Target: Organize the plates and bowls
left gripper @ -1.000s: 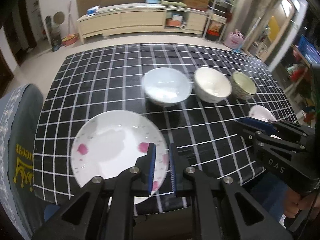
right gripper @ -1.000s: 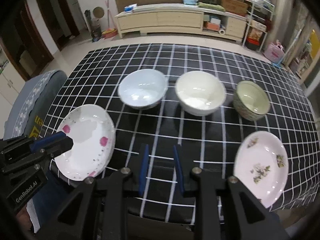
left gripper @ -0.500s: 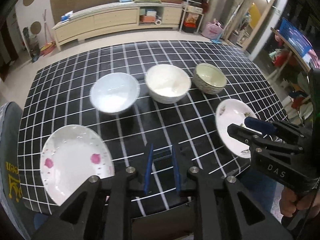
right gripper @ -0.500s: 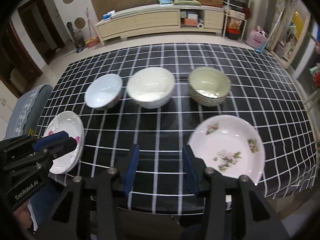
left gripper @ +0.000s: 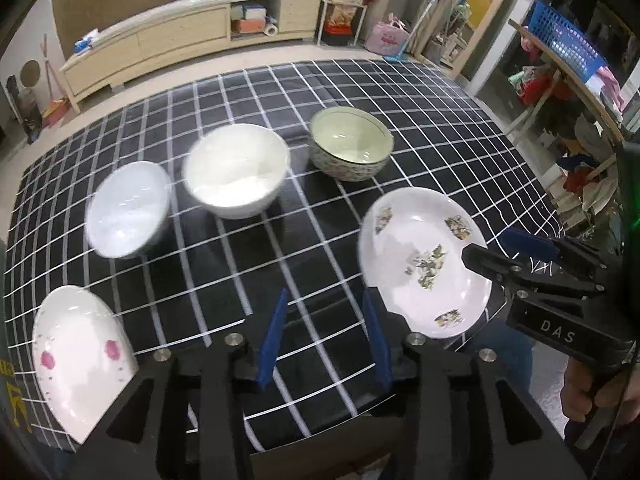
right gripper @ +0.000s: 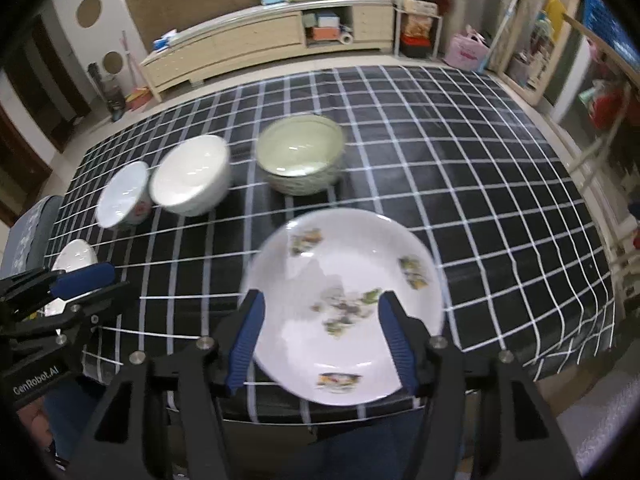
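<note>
Right claw (right gripper: 320, 336) just spreading over the flowered plate (right gripper: 344, 304) at the counter's (right gripper: 480, 160) near right edge, nothing pinched; blur hides rim contact, maybe none; a low pad could nudge it overboard.

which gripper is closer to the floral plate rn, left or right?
Right. The right gripper hangs open directly over the floral plate; the left gripper is open above bare tablecloth beside it.
</note>
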`<state>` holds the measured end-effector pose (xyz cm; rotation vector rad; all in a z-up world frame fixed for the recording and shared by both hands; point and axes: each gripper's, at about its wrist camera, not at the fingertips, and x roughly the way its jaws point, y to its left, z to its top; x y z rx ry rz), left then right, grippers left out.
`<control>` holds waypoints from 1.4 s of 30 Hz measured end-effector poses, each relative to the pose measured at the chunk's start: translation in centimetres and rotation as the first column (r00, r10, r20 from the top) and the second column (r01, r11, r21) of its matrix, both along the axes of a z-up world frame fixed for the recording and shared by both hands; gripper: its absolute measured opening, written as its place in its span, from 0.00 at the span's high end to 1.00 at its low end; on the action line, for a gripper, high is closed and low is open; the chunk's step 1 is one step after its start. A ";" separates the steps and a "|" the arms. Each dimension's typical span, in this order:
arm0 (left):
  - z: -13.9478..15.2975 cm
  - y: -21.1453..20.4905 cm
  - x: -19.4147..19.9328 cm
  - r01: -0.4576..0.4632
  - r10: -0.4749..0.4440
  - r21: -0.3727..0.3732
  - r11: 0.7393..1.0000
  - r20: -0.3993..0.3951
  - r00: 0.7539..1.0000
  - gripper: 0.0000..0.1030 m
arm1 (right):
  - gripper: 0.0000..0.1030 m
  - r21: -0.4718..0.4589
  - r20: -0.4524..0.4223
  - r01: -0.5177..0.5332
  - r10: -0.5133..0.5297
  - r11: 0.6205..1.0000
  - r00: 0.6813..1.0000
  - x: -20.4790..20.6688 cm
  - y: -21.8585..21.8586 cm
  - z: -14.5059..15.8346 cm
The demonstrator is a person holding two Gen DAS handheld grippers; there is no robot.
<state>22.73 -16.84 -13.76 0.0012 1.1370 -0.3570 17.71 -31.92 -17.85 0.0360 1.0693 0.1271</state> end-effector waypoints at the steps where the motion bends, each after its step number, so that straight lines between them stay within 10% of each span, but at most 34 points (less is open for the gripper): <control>1: -0.3 -0.6 0.3 0.008 -0.008 0.001 1.000 -0.007 1.000 0.62 | 0.38 -0.003 -0.007 0.012 -0.012 1.000 1.000 0.1 -0.7 -0.3; 23: -8.8 -7.0 4.6 0.029 -0.017 0.086 0.996 -0.142 0.990 0.62 | 0.38 -0.004 -0.140 0.115 -0.115 0.993 0.984 3.7 -9.0 -8.1; 32: -9.5 -8.3 4.5 0.054 -0.041 0.087 0.995 -0.145 0.989 0.86 | 0.77 0.030 -0.147 0.076 -0.071 0.997 0.987 3.4 -8.0 -8.5; 42: -9.8 -7.0 3.6 0.039 -0.026 0.085 0.996 -0.151 0.988 0.86 | 0.77 -0.010 -0.160 0.061 -0.061 0.998 0.985 2.4 -5.9 -8.3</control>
